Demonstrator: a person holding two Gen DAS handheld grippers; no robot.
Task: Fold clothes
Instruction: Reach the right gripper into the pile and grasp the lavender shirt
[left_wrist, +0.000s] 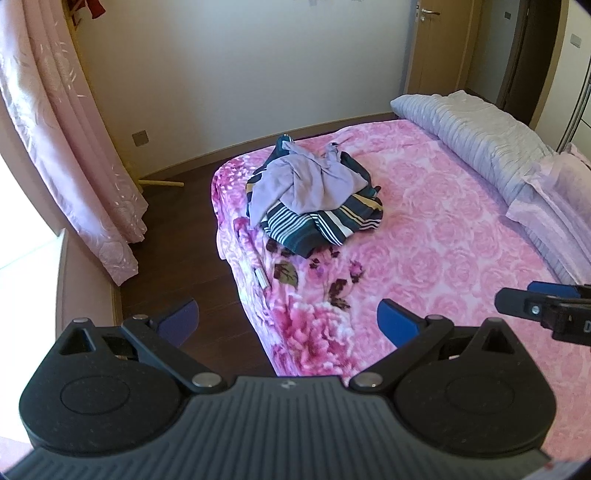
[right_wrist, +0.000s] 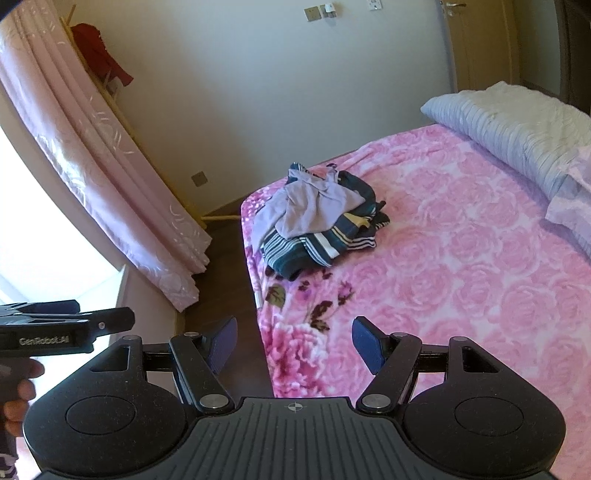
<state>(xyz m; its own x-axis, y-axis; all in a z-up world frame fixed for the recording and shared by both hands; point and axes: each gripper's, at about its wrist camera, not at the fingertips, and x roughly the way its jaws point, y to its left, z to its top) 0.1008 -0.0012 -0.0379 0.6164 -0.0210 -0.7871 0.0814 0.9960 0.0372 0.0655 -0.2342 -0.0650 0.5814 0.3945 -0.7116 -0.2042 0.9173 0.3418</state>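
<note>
Clothes pile (left_wrist: 314, 195) sits on the bed (left_wrist: 443, 236), near the bed's far-left corner, crumpled. Lilac top (left_wrist: 306, 177) lies on top of the pile; striped dark-teal/white garment (left_wrist: 325, 221) sits under it, spilling toward the bed's near side. Nothing folded yet.

Left claw (left_wrist: 288, 325) hangs over the bed's near-left edge, jaws wide, nothing btwn them, well apart from the pile. Its blue pads (left_wrist: 397, 325) are clear of the fabric.

Right claw (right_wrist: 293, 343) is also over the bed's near edge, jaws wide, empty, well short of the pile. In the left wrist view it shows only edge-on, right of the bed's near part. In the right wrist view a hand (right_wrist: 16, 391) grips the left tool's handle, left of the bed.

Grey quilt (left_wrist: 476, 129) is bunched along the bed's far-right side, w/ a pink pillow (left_wrist: 550, 192) just beside it. Pink curtain (left_wrist: 74, 147) hangs left of the bed, across the dark floor (left_wrist: 192, 236). Door (left_wrist: 439, 44) stands beyond the bed's far-right end.
</note>
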